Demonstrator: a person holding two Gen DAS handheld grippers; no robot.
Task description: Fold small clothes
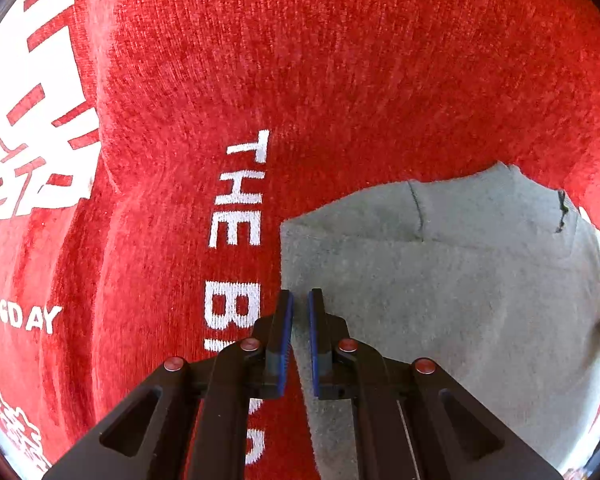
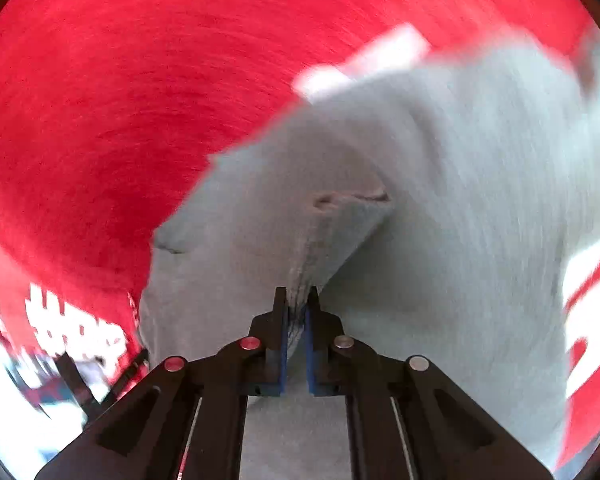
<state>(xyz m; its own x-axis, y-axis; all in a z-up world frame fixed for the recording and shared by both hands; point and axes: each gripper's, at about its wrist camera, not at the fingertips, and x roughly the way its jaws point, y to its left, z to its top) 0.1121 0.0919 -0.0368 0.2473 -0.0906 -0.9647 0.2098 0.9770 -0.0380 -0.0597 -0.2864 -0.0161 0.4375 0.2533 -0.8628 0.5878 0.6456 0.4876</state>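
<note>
A: Item one, grey garment [image 2: 440, 208]. Location?

B: Lying on a red cloth [image 1: 340, 60] printed with white lettering, which covers the surface. One fold of the grey knit is drawn up into a ridge that runs into the right gripper [image 2: 297, 300].

A: Right jaws?

B: Nearly together, pinching that ridge of fabric between the blue pads [image 2: 284, 336].

A: Left gripper [image 1: 299, 300]?

B: Jaws drawn close with a thin gap, pointing down at the garment's near edge, where grey meets red. Nothing is visibly caught between them.

A: Handling note for the fold?

B: My judgement: carry the pinched fold across in a low arc, keep the hold firm so the soft knit does not slip out, and let the left gripper pin the flat part so the whole piece is not dragged over the red cloth.

A: Differences between views?

B: Left wrist view: sharp, shows the garment lying flat with a seam line and a small dark notch at its far edge, plus the lettering. Right wrist view: blurred, but alone shows the lifted ridge and the actual pinch.
</note>
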